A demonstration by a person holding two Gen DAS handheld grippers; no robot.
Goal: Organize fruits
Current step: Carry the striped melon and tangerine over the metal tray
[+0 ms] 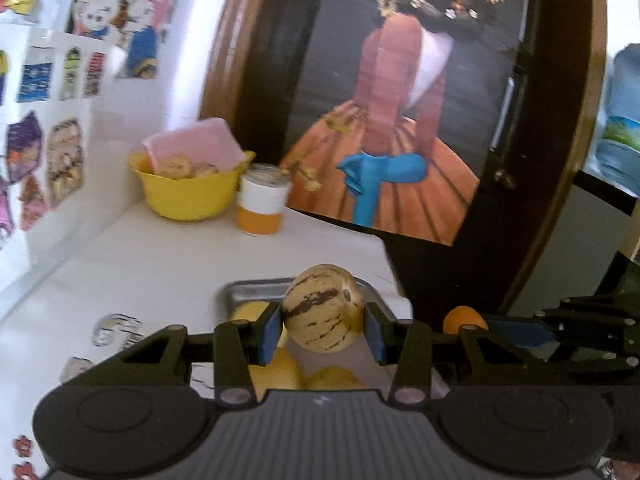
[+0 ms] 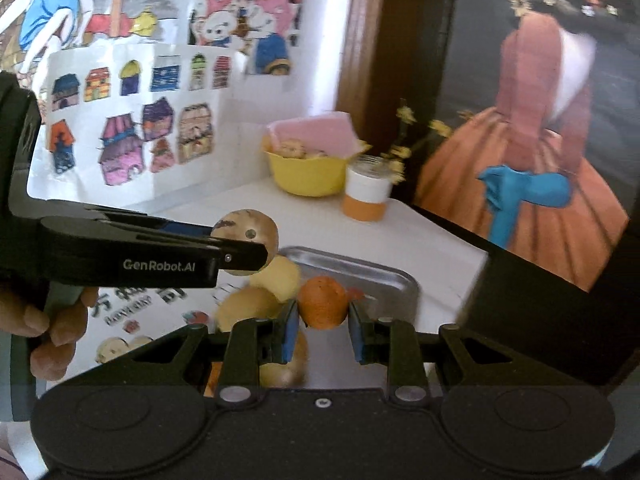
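Note:
My left gripper (image 1: 323,330) is shut on a pale round fruit with dark purple stripes (image 1: 323,308), held just above a metal tray (image 1: 252,286). Yellow fruits (image 1: 280,372) lie on the tray beneath it. In the right wrist view my right gripper (image 2: 323,332) is shut on a small orange fruit (image 2: 322,302) over the same tray (image 2: 360,276). Beside it are three yellow fruits (image 2: 280,276), and the left gripper (image 2: 248,240) comes in from the left with the striped fruit (image 2: 246,232). The right gripper (image 1: 480,326) with the orange fruit (image 1: 464,318) shows at the right.
At the back of the white table stand a yellow bowl (image 1: 188,192) holding a pink box and a white-and-orange jar (image 1: 262,204). Drawings cover the wall on the left. A doll poster (image 1: 400,140) hangs past the table's right edge. A hand (image 2: 52,320) holds the left gripper.

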